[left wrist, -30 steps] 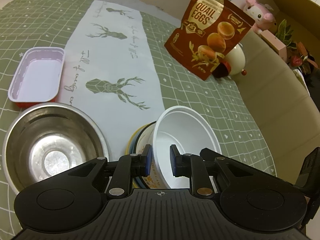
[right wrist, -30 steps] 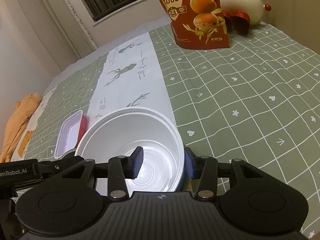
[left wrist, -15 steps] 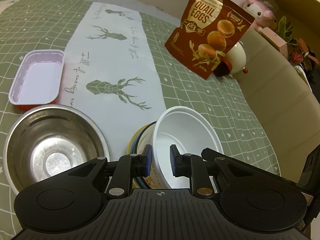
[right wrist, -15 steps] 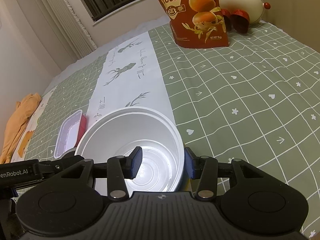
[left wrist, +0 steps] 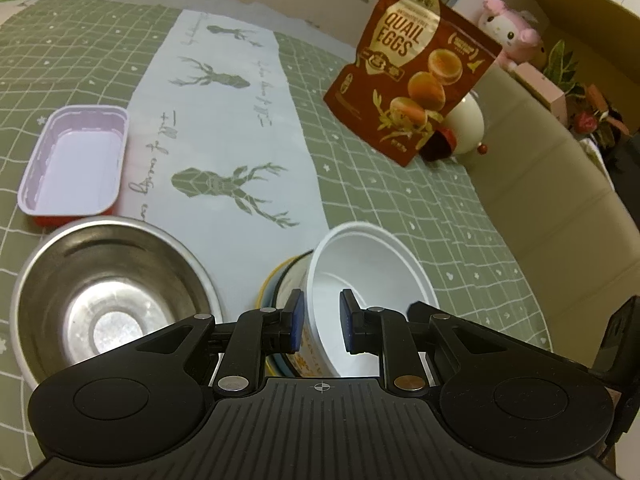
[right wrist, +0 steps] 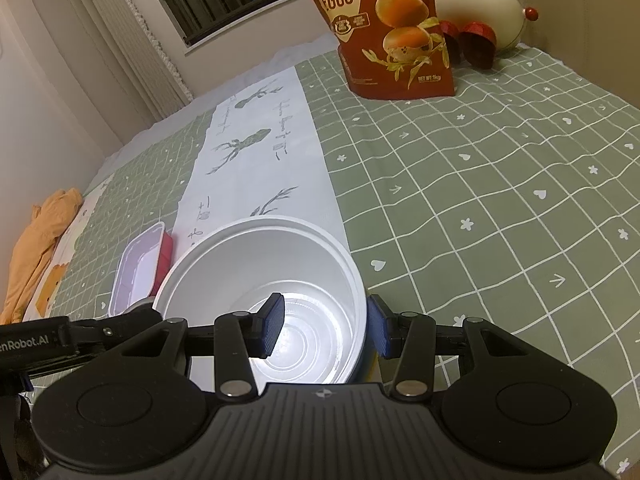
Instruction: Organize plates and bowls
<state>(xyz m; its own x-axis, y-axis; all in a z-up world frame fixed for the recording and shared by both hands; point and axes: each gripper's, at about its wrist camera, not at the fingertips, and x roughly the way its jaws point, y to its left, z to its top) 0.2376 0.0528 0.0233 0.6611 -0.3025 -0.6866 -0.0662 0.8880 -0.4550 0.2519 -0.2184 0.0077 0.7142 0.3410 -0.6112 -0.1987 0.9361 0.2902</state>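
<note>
Left gripper (left wrist: 318, 327) clamped on white bowl (left wrist: 368, 268) wall, right gripper (right wrist: 322, 330) clamped on opposite wall, steel bowl (left wrist: 108, 300) beside.

Home: tablecloth (left wrist: 400, 184), plush toy (left wrist: 506, 26)

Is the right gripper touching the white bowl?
Touching. In the right wrist view the right gripper straddles the white bowl's wall, one pad inside, one outside, with the jaws closed on the rim and no gap showing.
</note>
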